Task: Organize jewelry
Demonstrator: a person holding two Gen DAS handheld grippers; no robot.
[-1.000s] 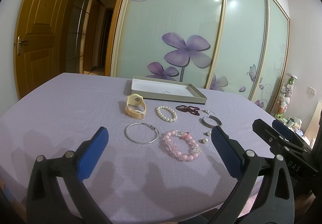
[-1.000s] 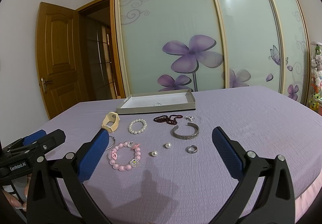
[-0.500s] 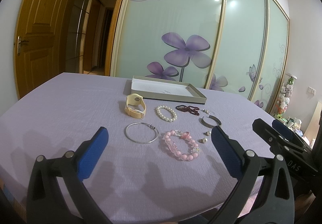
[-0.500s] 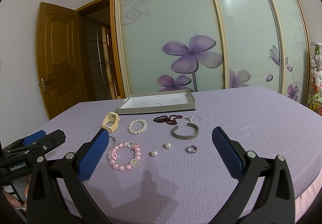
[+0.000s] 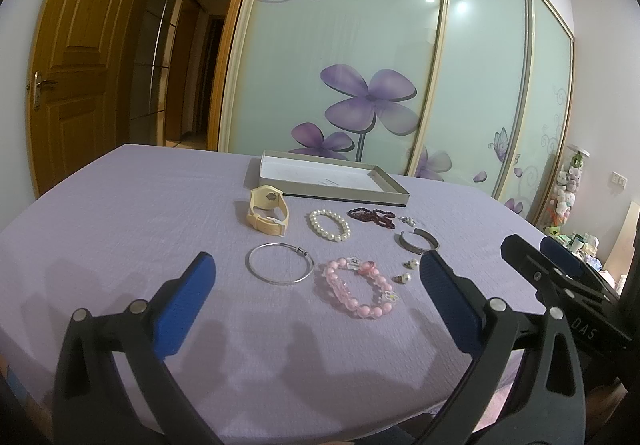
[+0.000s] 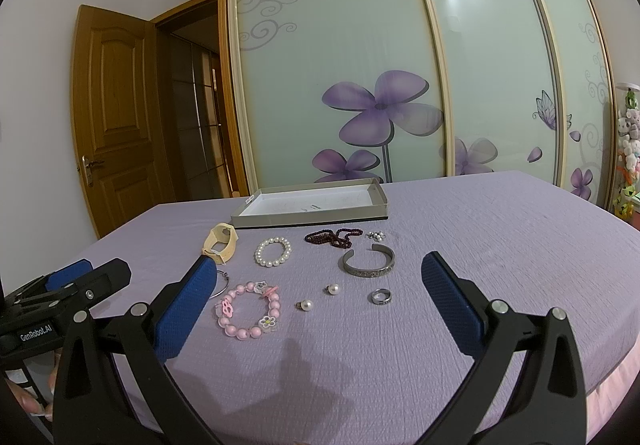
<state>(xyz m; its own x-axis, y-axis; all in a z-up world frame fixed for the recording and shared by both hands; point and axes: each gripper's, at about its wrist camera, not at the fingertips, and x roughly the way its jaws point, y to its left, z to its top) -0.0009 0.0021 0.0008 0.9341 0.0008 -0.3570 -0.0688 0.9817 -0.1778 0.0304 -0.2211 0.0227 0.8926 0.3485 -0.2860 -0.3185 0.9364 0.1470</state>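
Left wrist view is showing the left tool (image 5: 314,265) hovering wide apart and empty over the lilac bedspread (image 5: 120,213), with the thin silver wire bangle (image 5: 279,263) lying flat just ahead between its blue pads and the pink beaded bracelet with flower charms (image 5: 358,291) beside it, toward the right pad. Beyond both, the shallow grey cardboard tray with a white floor (image 5: 332,193) is sitting crosswise, its long side running left to right, with nothing visible in it. Right wrist view is showing the right tool (image 6: 314,265) likewise gaping and carrying nothing; the small silver ring (image 6: 380,297), two pearl studs (image 6: 306,305) and the engraved grey metal cuff (image 6: 368,265) are lying ahead of it. Judging by this, the left tool is nearer the bangle and the right nearer the ring and cuff. Against the earlier frames nothing is differing: both tools and every piece are sitting where they were.
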